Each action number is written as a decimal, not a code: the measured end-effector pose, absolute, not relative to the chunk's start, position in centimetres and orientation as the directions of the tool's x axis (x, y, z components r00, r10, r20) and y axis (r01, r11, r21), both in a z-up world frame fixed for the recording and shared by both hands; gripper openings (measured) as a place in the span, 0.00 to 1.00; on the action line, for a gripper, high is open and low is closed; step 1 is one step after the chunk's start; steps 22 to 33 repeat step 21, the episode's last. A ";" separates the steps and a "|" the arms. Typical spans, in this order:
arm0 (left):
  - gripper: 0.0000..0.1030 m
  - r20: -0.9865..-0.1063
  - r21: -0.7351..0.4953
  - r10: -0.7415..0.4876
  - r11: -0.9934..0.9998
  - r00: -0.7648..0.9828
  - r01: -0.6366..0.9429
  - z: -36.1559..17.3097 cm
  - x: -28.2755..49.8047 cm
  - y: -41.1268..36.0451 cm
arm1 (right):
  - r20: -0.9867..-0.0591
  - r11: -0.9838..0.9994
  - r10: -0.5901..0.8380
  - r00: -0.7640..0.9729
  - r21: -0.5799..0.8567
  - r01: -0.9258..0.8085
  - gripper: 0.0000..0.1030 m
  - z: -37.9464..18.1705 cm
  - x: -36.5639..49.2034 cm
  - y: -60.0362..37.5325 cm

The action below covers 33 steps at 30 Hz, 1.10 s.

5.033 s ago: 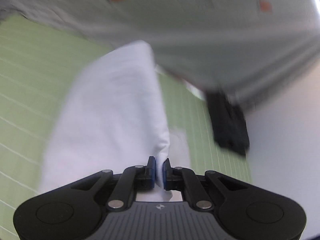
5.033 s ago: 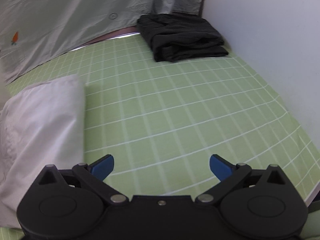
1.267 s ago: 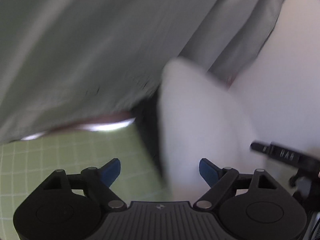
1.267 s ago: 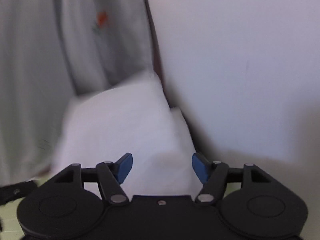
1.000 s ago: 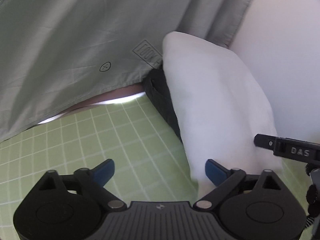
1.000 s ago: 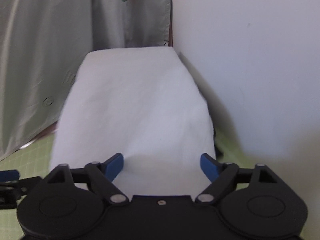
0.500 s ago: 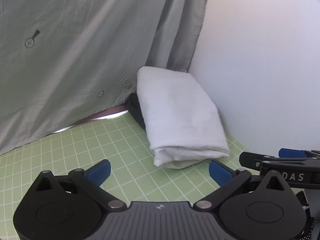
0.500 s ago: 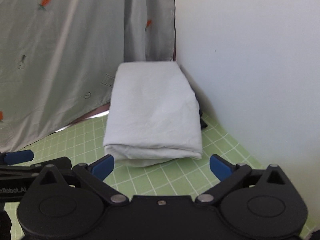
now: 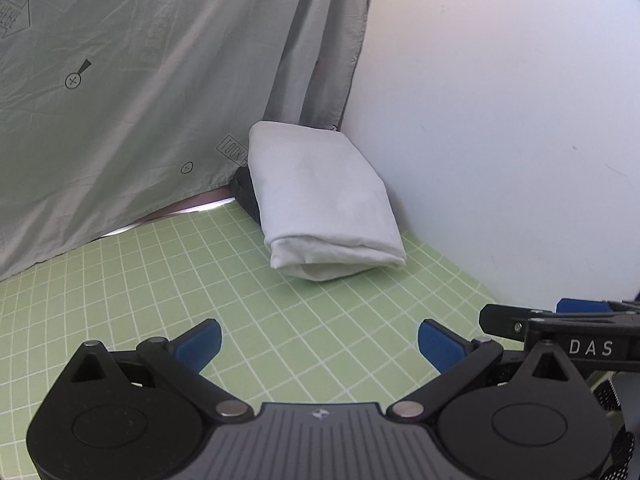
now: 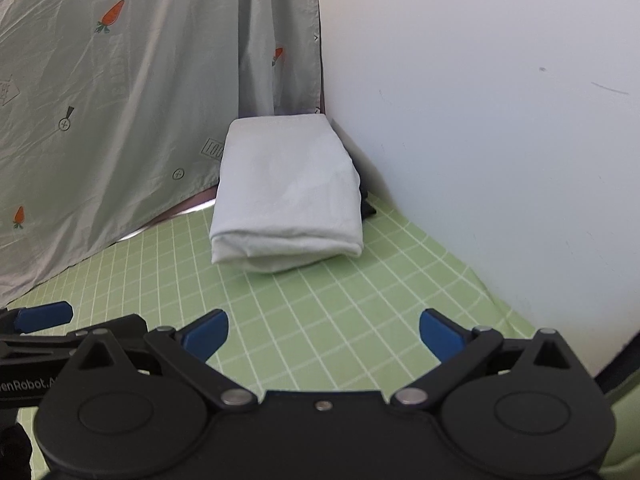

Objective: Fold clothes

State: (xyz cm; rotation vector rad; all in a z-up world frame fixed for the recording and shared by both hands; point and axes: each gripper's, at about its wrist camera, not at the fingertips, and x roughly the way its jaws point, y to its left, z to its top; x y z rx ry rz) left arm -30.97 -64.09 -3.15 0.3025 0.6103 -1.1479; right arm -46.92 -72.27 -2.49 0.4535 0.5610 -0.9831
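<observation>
A folded white garment [image 9: 324,204] [image 10: 286,196] lies in the far corner of the green grid mat [image 9: 200,288] [image 10: 360,280], stacked on a folded black garment [image 9: 245,194] [image 10: 365,205] that shows only at its edges. My left gripper [image 9: 319,345] stands open over bare mat, well short of the stack, with nothing between its blue pads. Beside it my right gripper [image 10: 323,334] is open as wide, also empty and back from the stack. Each gripper shows at the edge of the other's view.
A grey sheet with carrot prints [image 9: 140,80] [image 10: 120,100] hangs along the back of the mat. A white wall [image 9: 500,120] [image 10: 480,120] bounds the right side and meets the sheet at the corner behind the stack. The mat's right edge [image 10: 500,308] runs close to the wall.
Both grippers have drawn back from the corner, so the white garment looks smaller and farther away. It now rests alone on the black garment, with open mat in front.
</observation>
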 end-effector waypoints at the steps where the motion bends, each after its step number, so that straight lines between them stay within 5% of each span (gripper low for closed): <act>1: 1.00 -0.593 -0.071 -0.757 0.390 0.276 0.918 -3.2 -31.3 -63.8 | -0.630 0.484 -0.645 0.434 0.102 0.869 1.00 -2.5 -47.0 -72.0; 33: 1.00 -0.581 -0.037 -0.770 0.351 0.265 0.936 -2.9 -32.5 -61.5 | -0.611 0.478 -0.666 0.429 0.092 0.873 1.00 -2.0 -47.9 -69.4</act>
